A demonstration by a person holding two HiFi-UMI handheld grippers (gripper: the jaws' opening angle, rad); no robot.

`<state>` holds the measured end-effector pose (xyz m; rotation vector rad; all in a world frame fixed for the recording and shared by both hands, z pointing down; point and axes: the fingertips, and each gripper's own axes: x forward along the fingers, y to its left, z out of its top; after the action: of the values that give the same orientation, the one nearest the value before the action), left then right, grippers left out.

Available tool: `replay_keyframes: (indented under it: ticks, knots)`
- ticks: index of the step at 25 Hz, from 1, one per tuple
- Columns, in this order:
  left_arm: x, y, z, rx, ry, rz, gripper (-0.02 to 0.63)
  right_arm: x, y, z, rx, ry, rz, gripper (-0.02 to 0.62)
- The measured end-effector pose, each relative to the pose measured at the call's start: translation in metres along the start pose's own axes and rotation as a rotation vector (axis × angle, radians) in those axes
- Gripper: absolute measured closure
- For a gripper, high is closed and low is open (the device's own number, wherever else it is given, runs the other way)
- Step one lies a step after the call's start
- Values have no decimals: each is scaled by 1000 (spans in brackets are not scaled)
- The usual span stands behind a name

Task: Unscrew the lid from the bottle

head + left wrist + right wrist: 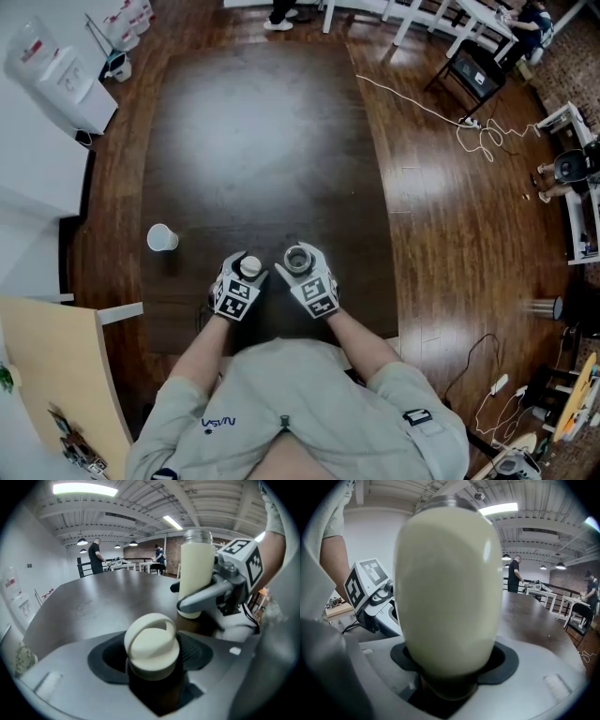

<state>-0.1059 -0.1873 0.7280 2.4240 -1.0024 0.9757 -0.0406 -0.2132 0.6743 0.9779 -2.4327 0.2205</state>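
1. the bench (pixel 262 141) has a dark, wide top. its far half and right side are bare, so there is open room ahead of both claws.
2. both claws work at the near edge of the bench, just in front of the person's torso.
3. a white cup (pixel 161 238) sits near the left edge, well apart from the left claw (pixel 246 272).
4. the wooden floor (pixel 450 206) borders the right edge of the bench. a white cable (pixel 422 103) trails across it beyond the far right corner.
5. the left claw pinches the lid (pixel 151 641), which sits between its pads with the loop side up.
6. the right claw (pixel 300 265) pinches the bottle (pixel 447 588) low on its body and holds it upright.
7. the lid is off the bottle. it is just to the left of the bottle, apart from it and lower than the neck.
8. the lid is cream and round, with an arched carry loop across its top.
9. the bottle has a cream, rounded body and a bare metal neck. its mouth is open.
10. no view shows whether the bottle's base touches the bench.
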Motion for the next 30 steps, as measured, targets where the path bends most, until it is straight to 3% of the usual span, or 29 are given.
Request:
replay_keyframes:
  ticks: [9, 12, 21, 26, 30]
  knots:
    - [-2, 1, -5, -36, 37, -39, 302, 3, 2, -9, 3, 33, 21, 291]
    - [0, 0, -5, -21, 28, -56, 235, 2, 3, -10, 9, 43, 45, 276]
    - [-27, 13, 16, -139, -127, 1, 230, -13, 0, -8, 68, 34, 59, 241]
    - [-65, 13, 24, -235, -229, 68, 231, -49, 1, -15, 94, -7, 54, 238]
    - [-107, 7, 29, -324, -326, 120, 335, -89, 6, -5, 166, -67, 29, 241]
